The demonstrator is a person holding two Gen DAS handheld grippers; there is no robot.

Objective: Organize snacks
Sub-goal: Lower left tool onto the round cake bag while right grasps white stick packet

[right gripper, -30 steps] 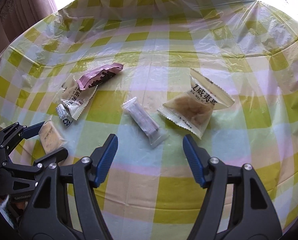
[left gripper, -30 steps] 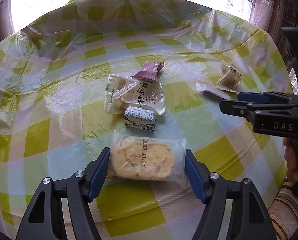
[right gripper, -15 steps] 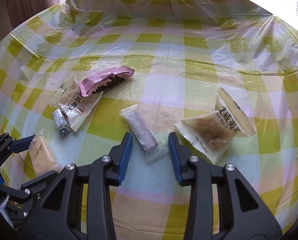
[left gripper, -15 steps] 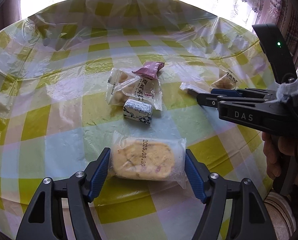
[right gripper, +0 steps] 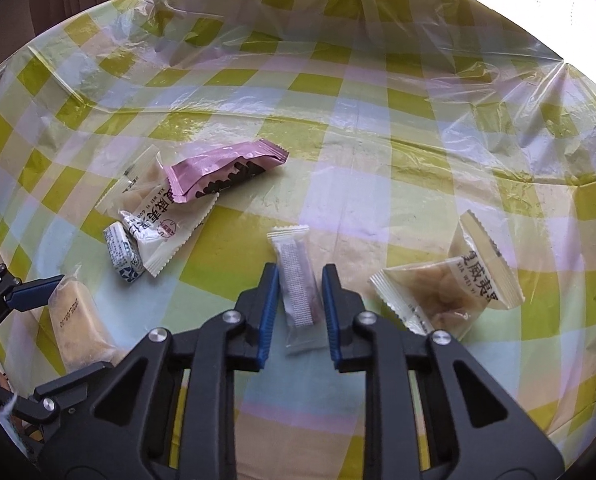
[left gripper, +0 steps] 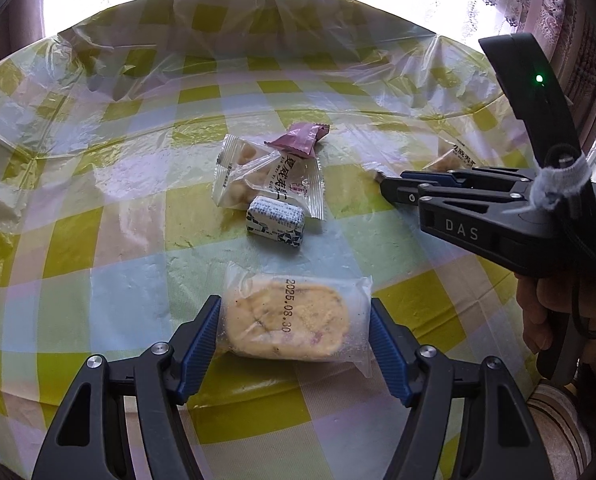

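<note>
A yellow cake packet (left gripper: 294, 320) stamped with a date lies on the checked tablecloth. My left gripper (left gripper: 296, 302) is shut on it, with a pad against each side of the wrapper. In the right wrist view a slim clear packet (right gripper: 298, 280) with a dark bar inside lies between the pads of my right gripper (right gripper: 299, 270). Its jaws are closing, and the pads touch both long sides of the packet. The right gripper (left gripper: 381, 184) also shows in the left wrist view, low over the cloth, with a person's hand (left gripper: 537, 312) on its handle.
A pink wrapper (right gripper: 226, 172), a white nut packet (right gripper: 158, 224) and a small blue-and-white candy (right gripper: 122, 256) lie bunched together at the left. Another white nut packet (right gripper: 449, 284) lies at the right. Crinkled clear plastic covers the tablecloth (right gripper: 337, 100), and a bright window lies beyond it.
My right gripper moved forward over the slim packet, and its jaws went from wide open to closed on the packet's sides. The left gripper and the cake packet stayed put.
</note>
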